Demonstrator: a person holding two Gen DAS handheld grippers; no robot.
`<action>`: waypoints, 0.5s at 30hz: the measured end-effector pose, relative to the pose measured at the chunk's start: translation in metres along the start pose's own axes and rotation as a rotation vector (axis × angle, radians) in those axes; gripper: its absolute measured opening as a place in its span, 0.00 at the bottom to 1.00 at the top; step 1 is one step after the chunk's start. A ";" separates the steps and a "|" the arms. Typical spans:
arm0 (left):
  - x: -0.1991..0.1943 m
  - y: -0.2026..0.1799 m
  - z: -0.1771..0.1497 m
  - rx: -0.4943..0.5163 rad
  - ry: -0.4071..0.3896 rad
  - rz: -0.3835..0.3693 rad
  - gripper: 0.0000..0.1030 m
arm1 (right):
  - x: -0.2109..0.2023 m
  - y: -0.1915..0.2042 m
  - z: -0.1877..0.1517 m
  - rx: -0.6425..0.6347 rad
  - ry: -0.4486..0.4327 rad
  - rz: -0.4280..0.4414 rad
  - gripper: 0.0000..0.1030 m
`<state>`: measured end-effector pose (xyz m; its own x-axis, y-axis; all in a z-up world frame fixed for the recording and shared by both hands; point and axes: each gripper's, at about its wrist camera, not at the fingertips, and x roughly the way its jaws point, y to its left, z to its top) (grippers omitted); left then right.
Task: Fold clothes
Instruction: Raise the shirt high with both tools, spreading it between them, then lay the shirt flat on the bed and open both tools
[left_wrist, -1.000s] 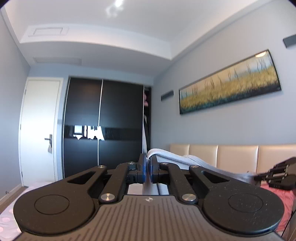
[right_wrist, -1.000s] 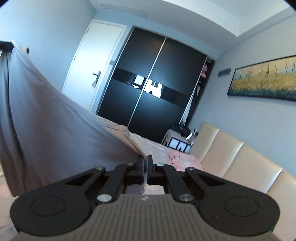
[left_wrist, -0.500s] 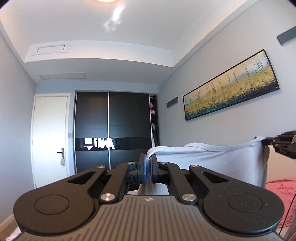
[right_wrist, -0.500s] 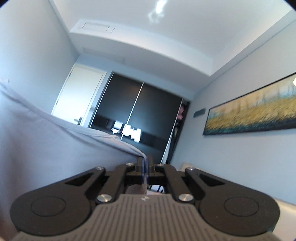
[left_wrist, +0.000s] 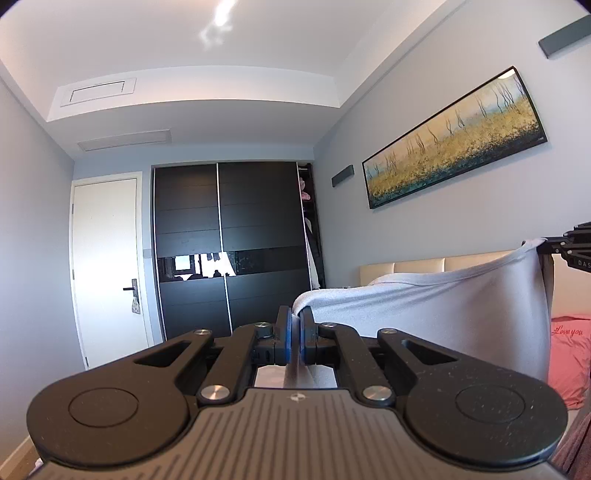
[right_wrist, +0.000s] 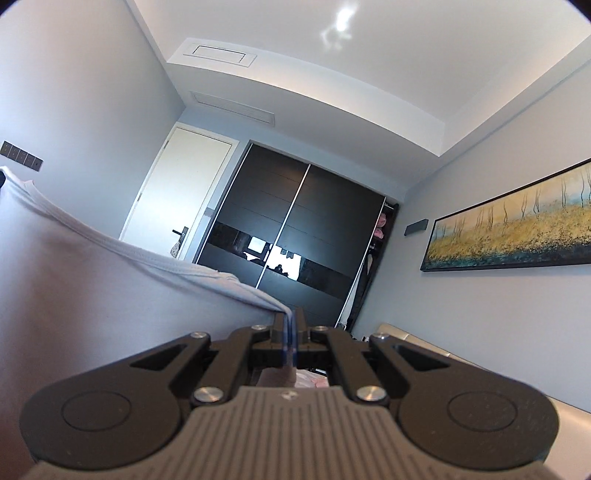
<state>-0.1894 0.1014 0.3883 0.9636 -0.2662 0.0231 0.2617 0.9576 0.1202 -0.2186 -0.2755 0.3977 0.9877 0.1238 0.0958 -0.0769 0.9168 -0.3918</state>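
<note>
1. Now my left hand-held gripper has its jaws pressed together on the hemmed edge of a grey garment, with the cloth pinched between the blue pads.
2. My right hand-held gripper is likewise clamped on the other end of that edge, a fold of fabric caught between its jaws.
3. Between the two, the grey garment hangs in the air as a broad sheet; its stitched hem sags in a shallow curve from one grip to the other.
4. In the left wrist view, the right hand-held gripper shows at the far right edge, holding the raised corner.
5. Behind the cloth stands a beige padded headboard, and a pink pillow with cursive lettering lies on the bed at the lower right.
6. Further off, a black sliding wardrobe fills the end wall, beside a white door.
7. On the right wall hangs a long framed painting of yellow grass and bare trees.
</note>
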 end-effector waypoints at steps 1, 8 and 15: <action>0.002 0.000 0.001 0.002 0.004 0.000 0.02 | 0.002 0.000 0.001 -0.004 0.000 0.001 0.03; 0.073 0.018 -0.038 -0.012 0.167 0.023 0.02 | 0.063 0.008 -0.023 0.036 0.087 0.050 0.03; 0.179 0.033 -0.124 -0.001 0.399 0.060 0.02 | 0.164 0.045 -0.111 0.039 0.331 0.135 0.03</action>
<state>-0.0014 0.0991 0.2737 0.9226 -0.1466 -0.3569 0.2041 0.9704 0.1290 -0.0447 -0.2562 0.2944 0.9583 0.1213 -0.2587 -0.2089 0.9151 -0.3449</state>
